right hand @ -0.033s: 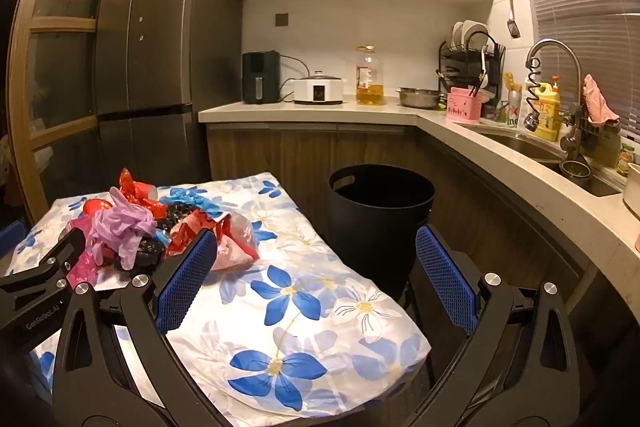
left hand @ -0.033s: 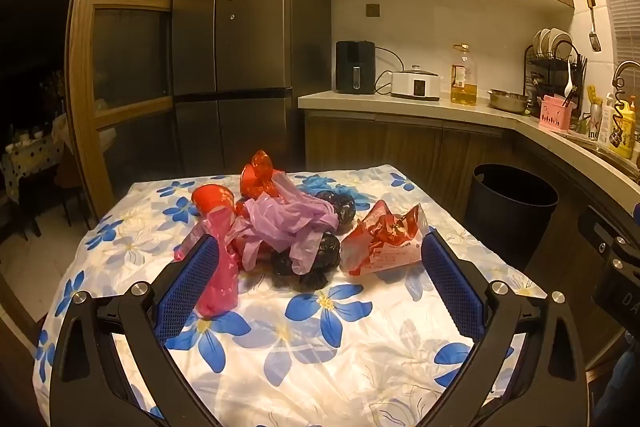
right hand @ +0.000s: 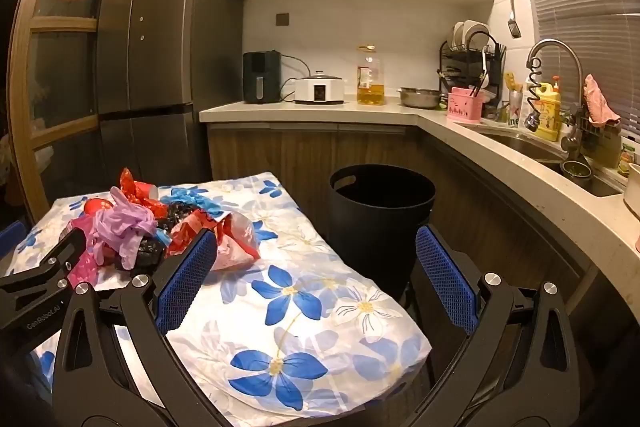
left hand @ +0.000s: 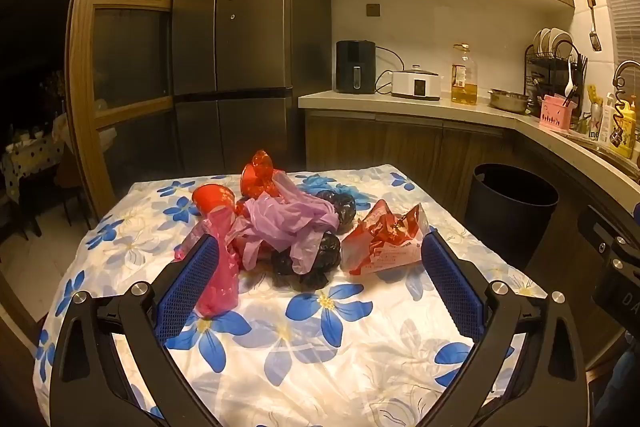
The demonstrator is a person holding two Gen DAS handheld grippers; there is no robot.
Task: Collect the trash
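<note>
A pile of trash lies on the floral tablecloth point(left hand: 320, 355): a purple plastic bag point(left hand: 288, 219), a pink bag point(left hand: 218, 267), black bags point(left hand: 308, 259), red cups point(left hand: 212, 199) and a red-and-white wrapper point(left hand: 384, 239). My left gripper point(left hand: 316, 279) is open and empty, just in front of the pile. My right gripper point(right hand: 316, 275) is open and empty, over the table's right side, with the wrapper point(right hand: 228, 239) by its left finger. A black trash bin point(right hand: 380, 219) stands on the floor right of the table; it also shows in the left wrist view point(left hand: 512, 211).
A fridge point(left hand: 232, 67) stands behind the table. The counter point(right hand: 320, 109) holds an air fryer, a cooker, an oil bottle point(right hand: 370, 79) and a dish rack. A sink with a faucet point(right hand: 556, 67) is at the right. The left gripper's body point(right hand: 40, 287) shows in the right wrist view.
</note>
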